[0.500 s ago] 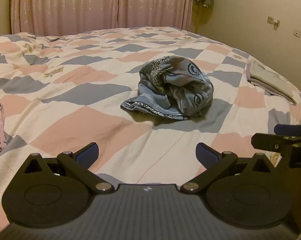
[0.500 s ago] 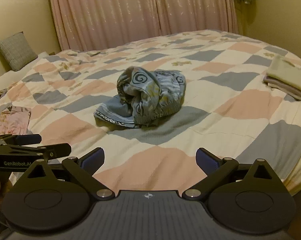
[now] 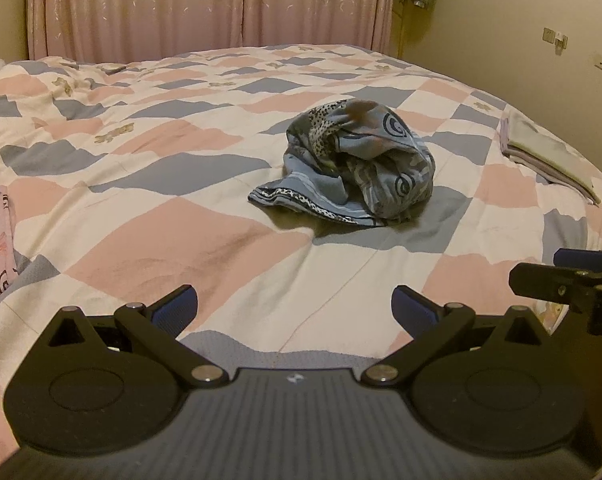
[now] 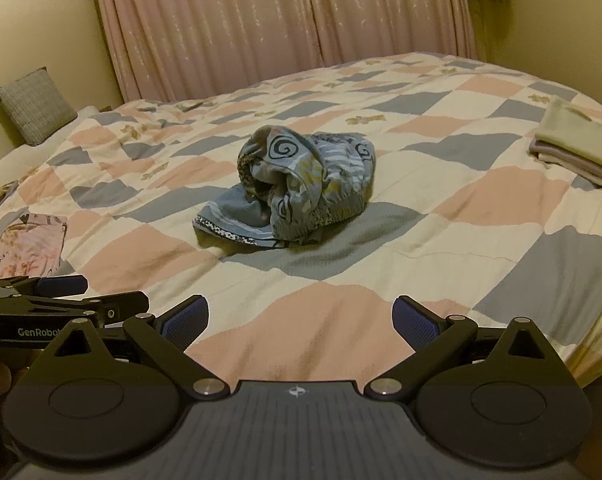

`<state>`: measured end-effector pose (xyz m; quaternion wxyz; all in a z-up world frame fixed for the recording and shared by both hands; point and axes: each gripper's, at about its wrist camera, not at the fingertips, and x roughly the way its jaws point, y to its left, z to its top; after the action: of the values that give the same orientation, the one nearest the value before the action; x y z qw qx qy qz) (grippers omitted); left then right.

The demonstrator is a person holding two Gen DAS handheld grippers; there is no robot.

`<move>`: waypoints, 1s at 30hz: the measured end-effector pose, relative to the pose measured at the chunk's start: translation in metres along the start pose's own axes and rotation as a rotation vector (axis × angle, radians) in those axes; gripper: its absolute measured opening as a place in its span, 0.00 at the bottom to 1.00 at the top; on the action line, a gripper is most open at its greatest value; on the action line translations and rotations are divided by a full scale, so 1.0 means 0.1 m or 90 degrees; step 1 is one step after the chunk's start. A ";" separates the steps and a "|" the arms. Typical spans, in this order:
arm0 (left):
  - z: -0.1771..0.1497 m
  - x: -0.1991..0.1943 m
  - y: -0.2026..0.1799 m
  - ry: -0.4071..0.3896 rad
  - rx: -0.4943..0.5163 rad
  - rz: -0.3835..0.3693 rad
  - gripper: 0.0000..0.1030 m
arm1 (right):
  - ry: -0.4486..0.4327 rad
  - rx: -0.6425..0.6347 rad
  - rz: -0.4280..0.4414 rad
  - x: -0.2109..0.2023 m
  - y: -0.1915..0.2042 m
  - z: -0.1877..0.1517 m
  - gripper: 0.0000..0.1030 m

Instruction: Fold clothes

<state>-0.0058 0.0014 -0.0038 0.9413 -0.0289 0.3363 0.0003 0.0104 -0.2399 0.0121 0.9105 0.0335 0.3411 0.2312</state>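
Pink curtains (image 3: 205, 4) behind the bed (image 3: 141, 248); blue patterned garment (image 3: 353, 168) lies crumpled mid-bed, and both my left tongs (image 3: 295, 306) and right tongs (image 4: 301, 316) are spread, empty. I must find its edges.

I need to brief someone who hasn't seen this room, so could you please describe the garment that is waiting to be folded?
On the checked bedspread, look to the middle. There sits a crumpled blue-grey garment with dark spiral prints and a spotted trim. Unlike the flat folded pile and the pink floral cloth at the edges, it is a rumpled heap.

left wrist view: low at bed edge, faces the pink pleated curtain (image 3: 205, 4)
right wrist view: same, angled from the right
shared: crumpled blue patterned garment (image 3: 353, 164) (image 4: 305, 184), mid-distance
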 end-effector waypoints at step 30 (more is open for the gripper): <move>0.00 -0.01 -0.03 0.007 0.003 -0.003 0.99 | 0.002 -0.004 -0.005 0.02 0.00 0.03 0.98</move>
<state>-0.0062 -0.0014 -0.0032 0.9394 -0.0273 0.3416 -0.0027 0.0140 -0.2389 0.0132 0.9111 0.0287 0.3418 0.2286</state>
